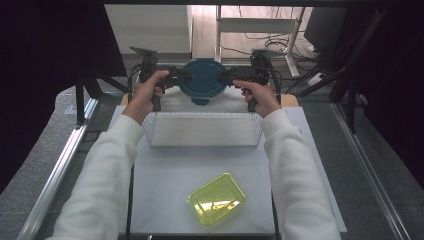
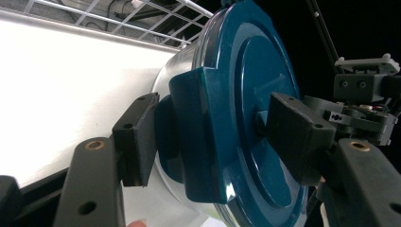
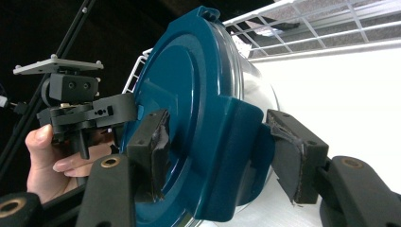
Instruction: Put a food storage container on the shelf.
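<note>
Both grippers, left gripper and right gripper, are clenching the blue-lidded container's side latches at the far edge; uneven pulling risks tipping it.

I have the round lidded container held up at the far end of the table, behind the wire basket. My left gripper sits at its left side, my right gripper at its right (each astride a lid latch). The shallow tray lies nearest me, well apart from the basket.
</note>
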Motion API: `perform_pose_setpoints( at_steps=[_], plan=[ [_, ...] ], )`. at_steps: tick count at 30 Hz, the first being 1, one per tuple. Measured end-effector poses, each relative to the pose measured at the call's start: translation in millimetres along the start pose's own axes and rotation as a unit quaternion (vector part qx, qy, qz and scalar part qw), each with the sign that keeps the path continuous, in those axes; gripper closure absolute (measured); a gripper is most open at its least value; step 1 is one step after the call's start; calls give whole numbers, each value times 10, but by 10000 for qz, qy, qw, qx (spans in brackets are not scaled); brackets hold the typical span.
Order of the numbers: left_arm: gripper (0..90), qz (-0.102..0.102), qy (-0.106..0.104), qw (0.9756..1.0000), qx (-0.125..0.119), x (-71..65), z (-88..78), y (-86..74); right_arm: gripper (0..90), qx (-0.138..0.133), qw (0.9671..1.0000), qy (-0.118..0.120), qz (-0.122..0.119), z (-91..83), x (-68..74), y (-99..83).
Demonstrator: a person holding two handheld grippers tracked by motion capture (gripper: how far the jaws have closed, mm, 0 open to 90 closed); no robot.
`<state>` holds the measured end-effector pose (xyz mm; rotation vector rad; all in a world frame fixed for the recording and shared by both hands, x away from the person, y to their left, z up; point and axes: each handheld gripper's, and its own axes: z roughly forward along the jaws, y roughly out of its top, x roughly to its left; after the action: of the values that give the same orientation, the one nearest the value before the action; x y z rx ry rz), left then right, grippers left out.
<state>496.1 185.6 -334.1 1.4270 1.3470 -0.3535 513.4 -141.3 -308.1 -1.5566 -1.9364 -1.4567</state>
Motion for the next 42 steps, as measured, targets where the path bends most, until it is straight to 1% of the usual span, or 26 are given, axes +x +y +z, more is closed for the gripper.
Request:
perform_pose_setpoints(
  at_steps=[1, 2, 4, 7, 8, 11, 15, 17, 18, 19, 21, 22, 23, 25, 26, 27, 29, 31, 33, 36, 37, 38, 39, 41, 42],
  plan=[
    [375, -36, -7, 10000, 7, 8, 9, 5, 415, 1, 10000, 4, 10, 4, -14, 2],
    [376, -62, 0, 10000, 10, 16, 17, 8, 413, 18, 9999, 30, 113, 8, -23, 5],
    [381, -102, -15, 9999, -20, 29, 30, 11, 407, 32, 9998, 51, 194, 18, -63, 7],
    [390, -104, -63, 9999, -47, 44, 45, 12, 405, 26, 9995, 138, 299, 29, -138, 1],
    [391, -95, -73, 9999, -43, 48, 47, 13, 404, 53, 9991, 170, 384, 29, -152, 0],
    [390, -86, -93, 9999, -51, 51, 51, 13, 404, 6, 9990, 213, 385, 28, -171, -5],
    [385, -16, -101, 9999, -88, 47, 63, 3, 385, -14, 9992, 166, 350, 32, -159, -3],
    [371, 51, -76, 9999, -117, 36, 75, -5, 341, -58, 9999, 27, 116, 50, -126, -11],
    [352, 102, -59, 9998, -143, 25, 82, -9, 299, -65, 9999, -80, 75, 55, -91, -18],
    [310, 142, -24, 9997, -180, 13, 88, -13, 255, -97, 9997, -236, -59, 65, -67, -26],
    [240, 239, 43, 9993, -267, -17, 79, -22, 185, -123, 9986, -487, -177, 65, -9, -47],
    [215, 296, 87, 9991, -304, -40, 67, -30, 155, -171, 9980, -562, -226, 55, 15, -57],
    [192, 378, 156, 9985, -353, -67, 47, -40, 135, -204, 9976, -617, -239, 37, 44, -65],
    [170, 589, 291, 9966, -490, -120, -14, -64, 112, -290, 9962, -725, -374, -11, 93, -85],
    [156, 663, 350, 9957, -553, -143, -53, -79, 109, -328, 9956, -763, -438, -41, 119, -97],
    [148, 720, 374, 9948, -610, -162, -93, -96, 108, -369, 9950, -775, -519, -71, 146, -112],
    [148, 852, 351, 9940, -587, -183, -180, -137, 108, -402, 9933, -788, -739, -126, 200, -154],
    [146, 1035, 437, 9918, -614, -228, -273, -206, 111, -458, 9910, -793, -976, -185, 246, -211],
    [147, 1240, 466, 9892, -623, -284, -363, -304, 118, -482, 9894, -757, -1145, -253, 277, -274],
    [149, 1456, 391, 9869, -566, -343, -475, -495, 134, -535, 9855, -667, -1466, -375, 320, -403],
    [149, 1572, 450, 9851, -538, -360, -507, -567, 140, -525, 9841, -669, -1562, -418, 330, -453],
    [150, 1716, 531, 9824, -512, -378, -534, -646, 145, -525, 9823, -665, -1671, -460, 336, -508],
    [153, 1820, 523, 9809, -451, -388, -563, -749, 151, -531, 9810, -658, -1747, -503, 337, -567],
    [152, 1837, 402, 9815, -357, -383, -597, -905, 158, -532, 9801, -524, -1837, -584, 316, -708],
    [152, 1885, 401, 9808, -287, -382, -611, -1003, 159, -511, 9792, -462, -1906, -618, 296, -782]
  ],
)
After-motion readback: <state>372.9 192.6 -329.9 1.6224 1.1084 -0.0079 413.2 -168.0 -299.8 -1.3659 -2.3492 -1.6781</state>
